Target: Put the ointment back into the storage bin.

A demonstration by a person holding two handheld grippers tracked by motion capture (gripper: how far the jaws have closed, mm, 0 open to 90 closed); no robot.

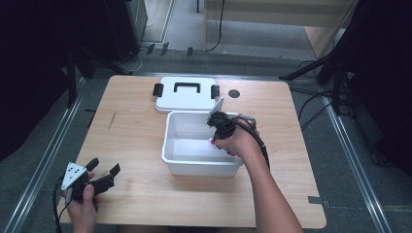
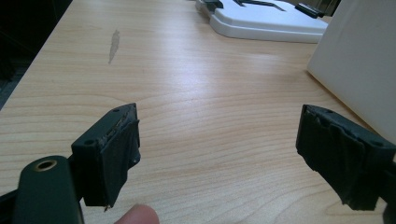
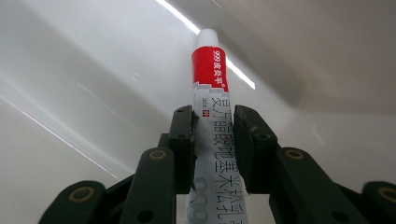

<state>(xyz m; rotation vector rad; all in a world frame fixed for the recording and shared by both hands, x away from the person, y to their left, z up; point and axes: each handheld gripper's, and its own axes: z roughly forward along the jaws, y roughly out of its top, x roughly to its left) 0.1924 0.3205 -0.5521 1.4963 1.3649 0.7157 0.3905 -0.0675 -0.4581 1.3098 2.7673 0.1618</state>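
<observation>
My left gripper (image 1: 103,171) and right gripper (image 1: 219,127) are black, cabled, brass-riveted; I see grey three-cornered plates, forearms unsleeved.

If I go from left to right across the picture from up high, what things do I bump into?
Left gripper → white box → right gripper inside the box, shut on a tube. The lid lies behind the box, so it has no clear place in the line.
</observation>
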